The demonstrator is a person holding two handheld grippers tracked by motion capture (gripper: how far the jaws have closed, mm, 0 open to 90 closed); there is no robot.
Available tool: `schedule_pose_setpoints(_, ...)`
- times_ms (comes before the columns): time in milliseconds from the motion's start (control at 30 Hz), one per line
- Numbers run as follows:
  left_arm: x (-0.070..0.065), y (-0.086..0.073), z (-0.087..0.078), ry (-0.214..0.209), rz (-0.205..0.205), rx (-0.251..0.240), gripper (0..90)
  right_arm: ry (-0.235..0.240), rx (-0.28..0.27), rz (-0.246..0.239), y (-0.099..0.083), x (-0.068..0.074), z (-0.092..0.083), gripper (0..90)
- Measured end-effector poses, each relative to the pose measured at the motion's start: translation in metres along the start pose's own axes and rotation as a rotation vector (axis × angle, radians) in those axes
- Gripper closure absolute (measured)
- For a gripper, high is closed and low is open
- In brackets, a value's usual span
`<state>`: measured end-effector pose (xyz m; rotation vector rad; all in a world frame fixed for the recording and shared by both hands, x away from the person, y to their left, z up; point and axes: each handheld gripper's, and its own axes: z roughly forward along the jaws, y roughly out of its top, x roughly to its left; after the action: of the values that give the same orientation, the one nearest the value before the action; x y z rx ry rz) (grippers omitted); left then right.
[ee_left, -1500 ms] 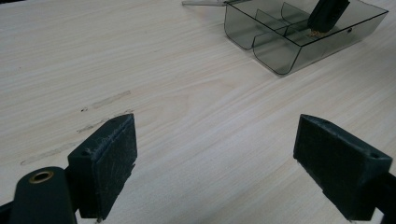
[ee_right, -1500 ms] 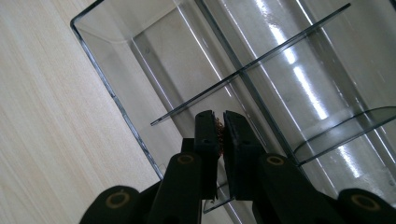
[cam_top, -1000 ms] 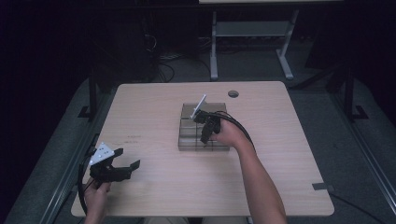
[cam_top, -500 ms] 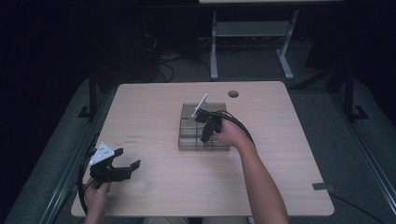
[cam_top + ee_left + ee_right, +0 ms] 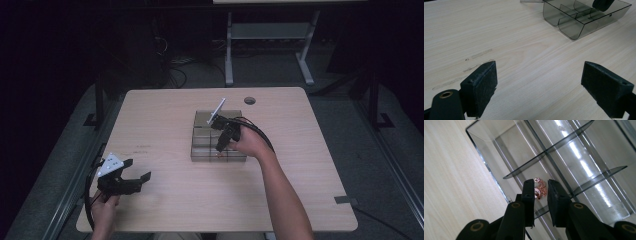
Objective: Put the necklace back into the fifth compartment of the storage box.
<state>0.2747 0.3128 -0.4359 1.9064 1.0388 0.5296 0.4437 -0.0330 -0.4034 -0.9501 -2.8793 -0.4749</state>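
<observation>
A: Entry, right gripper (image 5: pixel 541 192). It points down into the clear divided organiser box (image 5: pixel 200 145) at mid-table. Its jaws have just been opening and now stand a narrow gap apart.

B: Anything between them?

A: A small rose-gold chain (image 5: pixel 541 188), bunched in a little heap, lies on the floor of one compartment, seen in the gap between the two pads. In the right gripper view the pads flank it; I cannot tell whether either one touches it. It rests on the box floor, not lifted.

B: Which compartment?

A: From the high view, one along the box's near edge, towards the person. The gripper's tips (image 5: pixel 220 148) dip in there.

B: Left gripper?

A: The left gripper (image 5: pixel 134 176) is held low over the table (image 5: pixel 165 115) near its front left corner, well apart from the box. Its jaws are spread wide with nothing between them; bare wood grain shows between the pads (image 5: pixel 482 87) in the left gripper view.

B: Box seen from that side?

A: Yes, far off at upper right (image 5: pixel 574 27), smoky clear plastic with curved dividers.
</observation>
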Motion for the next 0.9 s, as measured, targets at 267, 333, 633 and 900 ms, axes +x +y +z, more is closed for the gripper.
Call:
schedule_pose_setpoints(267,0.000,0.000,0.001,0.000,-0.001,0.001,13.1,0.004,-0.022,0.006,-0.005,-0.003,-0.009,71.8)
schedule_pose_setpoints(333,0.000,0.000,0.001,0.000,-0.003,0.002,13.1,0.005,-0.027,0.011,-0.007,-0.004,-0.010,70.7)
schedule_pose_setpoints(633,-0.003,0.000,0.002,-0.005,0.004,0.008,13.1,0.001,-0.028,0.003,-0.013,0.000,-0.014,67.3)
schedule_pose_setpoints(900,-0.002,0.000,0.001,-0.001,0.002,0.008,13.1,0.001,-0.050,0.000,-0.016,0.000,-0.022,65.6)
